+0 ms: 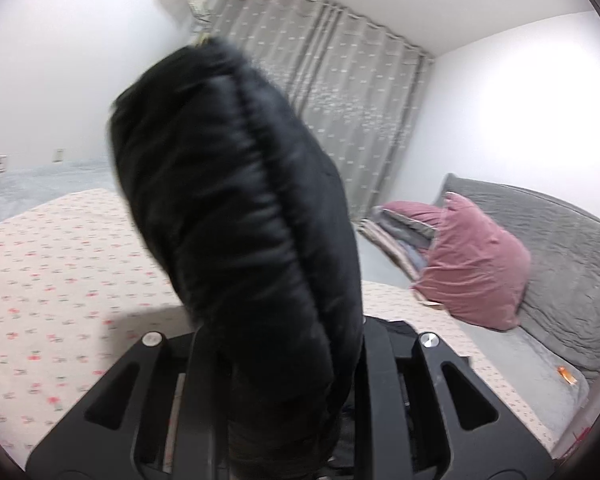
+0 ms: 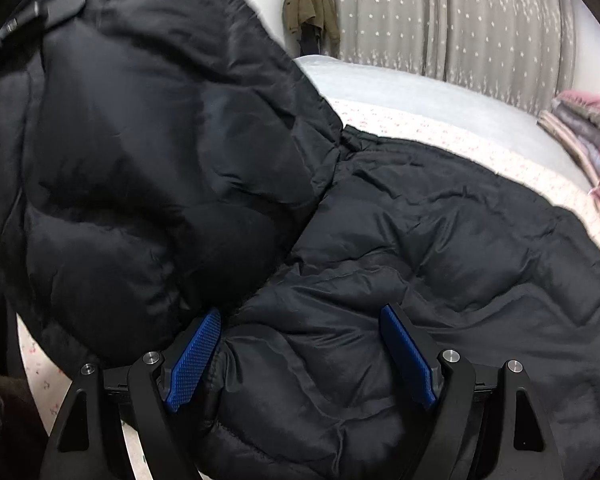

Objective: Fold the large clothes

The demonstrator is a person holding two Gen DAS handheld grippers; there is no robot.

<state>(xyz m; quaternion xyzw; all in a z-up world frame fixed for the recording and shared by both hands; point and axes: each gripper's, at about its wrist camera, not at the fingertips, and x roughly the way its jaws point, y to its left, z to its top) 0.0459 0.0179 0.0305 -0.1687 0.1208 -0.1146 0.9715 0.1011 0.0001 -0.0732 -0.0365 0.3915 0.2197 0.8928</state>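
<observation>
A black puffer jacket lies spread on the floral bed sheet. One part of the jacket is raised at the left of the right wrist view. In the left wrist view that raised fold of the jacket stands up in front of the camera, and my left gripper is shut on it; the fabric hides its fingertips. My right gripper hovers low over the jacket's near edge with its blue pads wide apart, open, and padded fabric bulges between them.
A pink pillow and a stack of folded bedding sit at the head of the bed by the grey padded headboard. Grey curtains cover the far wall. A green coat hangs beside them.
</observation>
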